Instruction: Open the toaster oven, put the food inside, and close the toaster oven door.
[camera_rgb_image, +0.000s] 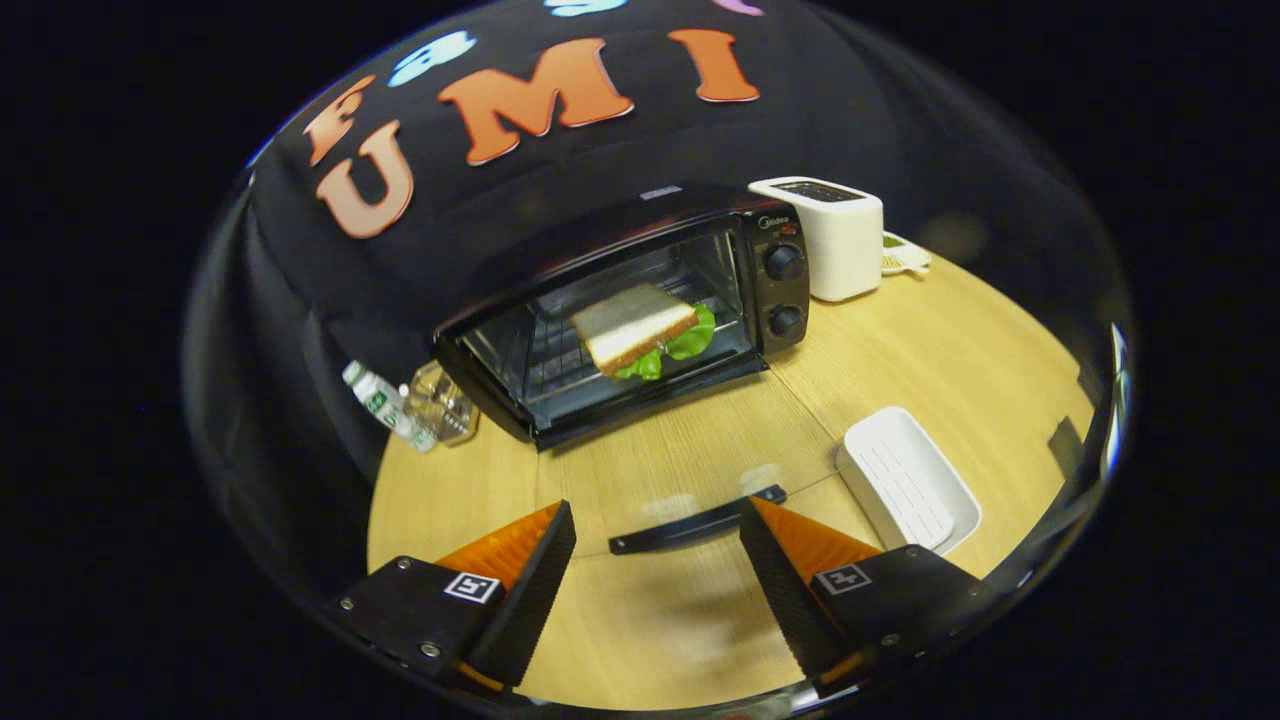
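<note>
The black toaster oven (640, 300) stands at the back of the wooden table (1000, 340). Its glass door (660, 450) is folded down flat toward me. A sandwich (640, 325) of white bread and green lettuce lies on the rack inside. The door's black handle (697, 525) runs across the gap between my fingers. My gripper (655, 510) is open, one orange-and-black finger (530, 570) on either side of the handle, and neither presses on it. I cannot tell whether they touch it.
A white pop-up toaster (830, 235) stands right of the oven, with a small white dish (905, 258) behind it. An empty white tray (908, 480) lies just right of my fingers. Two plastic bottles (395, 408) lie left of the oven.
</note>
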